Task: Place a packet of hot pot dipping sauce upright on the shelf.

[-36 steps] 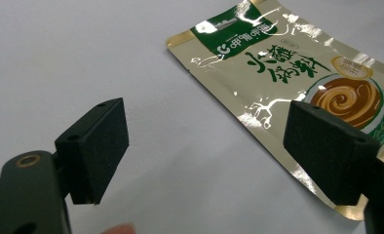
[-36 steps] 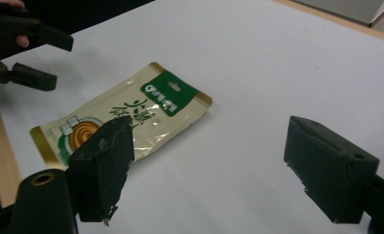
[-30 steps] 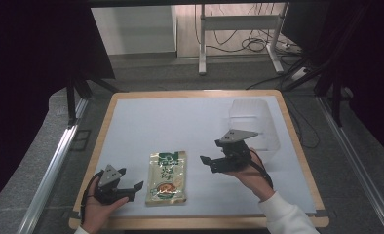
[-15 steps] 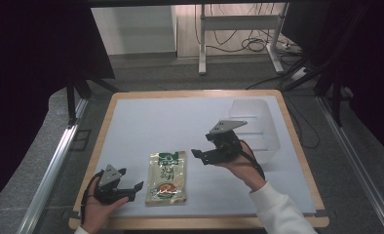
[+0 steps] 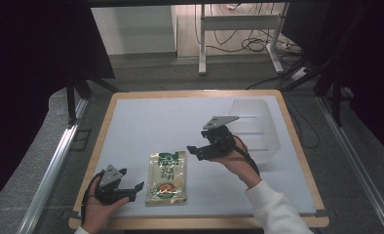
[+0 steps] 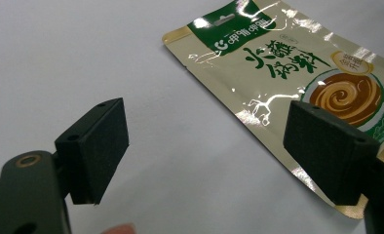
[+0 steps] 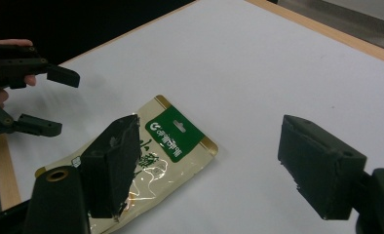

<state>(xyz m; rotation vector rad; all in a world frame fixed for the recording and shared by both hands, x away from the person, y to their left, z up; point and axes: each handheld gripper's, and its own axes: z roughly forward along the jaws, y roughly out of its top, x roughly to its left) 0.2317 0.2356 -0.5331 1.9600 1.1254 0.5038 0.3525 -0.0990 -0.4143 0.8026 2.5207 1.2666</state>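
Observation:
A green and gold food pouch (image 5: 167, 176) lies flat on the white tabletop (image 5: 151, 126), near the front edge. My left gripper (image 5: 134, 185) rests just left of the pouch, open, jaws pointing at its lower left side. In the left gripper view the pouch (image 6: 297, 68) lies ahead to the right, with the right pad over its edge and nothing between the jaws of the left gripper (image 6: 212, 146). My right gripper (image 5: 195, 152) hovers open above the table beside the pouch's top right corner. In the right gripper view the pouch (image 7: 175, 141) lies below the open right gripper (image 7: 214, 161).
A clear plastic bin (image 5: 253, 126) stands at the table's right side, behind the right hand. A wooden rim (image 5: 297, 146) frames the table. In the right gripper view the left gripper (image 7: 66, 103) shows at the far left.
The right gripper has moved left, away from the bin and toward the pouch's top. The left gripper and the pouch have stayed where they were.

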